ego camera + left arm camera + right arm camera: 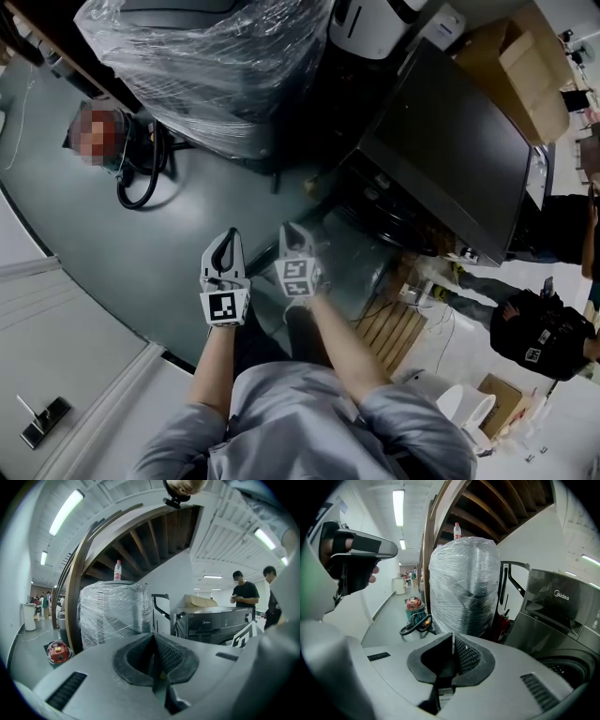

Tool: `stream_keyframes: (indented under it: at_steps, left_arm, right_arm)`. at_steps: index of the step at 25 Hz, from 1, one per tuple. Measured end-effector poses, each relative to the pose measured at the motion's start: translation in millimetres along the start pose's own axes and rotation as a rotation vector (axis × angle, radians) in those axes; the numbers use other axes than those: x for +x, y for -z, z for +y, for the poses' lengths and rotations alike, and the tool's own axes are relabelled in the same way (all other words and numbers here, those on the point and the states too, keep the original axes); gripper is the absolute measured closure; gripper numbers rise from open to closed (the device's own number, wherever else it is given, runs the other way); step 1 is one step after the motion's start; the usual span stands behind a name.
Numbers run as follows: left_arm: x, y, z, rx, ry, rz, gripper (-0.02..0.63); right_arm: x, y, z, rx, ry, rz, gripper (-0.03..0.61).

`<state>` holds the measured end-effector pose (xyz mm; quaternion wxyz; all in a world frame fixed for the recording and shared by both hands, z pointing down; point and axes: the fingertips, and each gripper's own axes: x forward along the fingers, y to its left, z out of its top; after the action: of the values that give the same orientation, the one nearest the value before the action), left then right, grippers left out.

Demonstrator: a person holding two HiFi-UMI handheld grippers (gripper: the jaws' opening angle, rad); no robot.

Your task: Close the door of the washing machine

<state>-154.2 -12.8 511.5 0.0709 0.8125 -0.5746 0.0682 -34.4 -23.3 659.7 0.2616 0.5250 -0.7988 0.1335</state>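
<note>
Grey-green concrete floor [112,272] spreads under me, in a workshop with bare strip lights overhead.

The silver-grey front-loading washing machine [562,606] stands at 2 o'clock of my hands in the head view. Its dark round drum mouth [569,667] is uncovered, so the door is not yet shut. A pale glassy slab [366,272] at 3 o'clock of my right tool is probably that door swung out, though I cannot be sure.

My right tool [452,639] is clenched with its ribbed pads pressed together on nothing, and it dips toward the machine's front. The left tool [153,639] at its 9 o'clock is clenched and empty too, and sits more level. I judge that suits the job, since a door wants a push and closed tips make one blunt nose.

Further out at 12 o'clock is a bulky load wrapped in clear plastic film [206,66] with a red-capped bottle [457,530] on top. A red canister vacuum cleaner [414,604] with a black hose is parked beside it on the floor. Both are well apart from the door's likely swing.
</note>
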Motion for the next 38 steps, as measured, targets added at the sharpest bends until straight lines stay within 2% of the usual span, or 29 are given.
stream_keyframes:
  at_steps: [28,38]
  left_arm:
    - [22.3,-3.7,-48.1,0.032,0.097,0.001,0.614]
    - [26.3,-4.6,-63.0,0.036,0.120,-0.003,0.614]
  right_arm:
    - [-50.1,21.4,-14.6,-0.107,-0.023,-0.002,0.568]
    - [-59.8,29.9,-19.4,-0.139,-0.058,0.001,0.569]
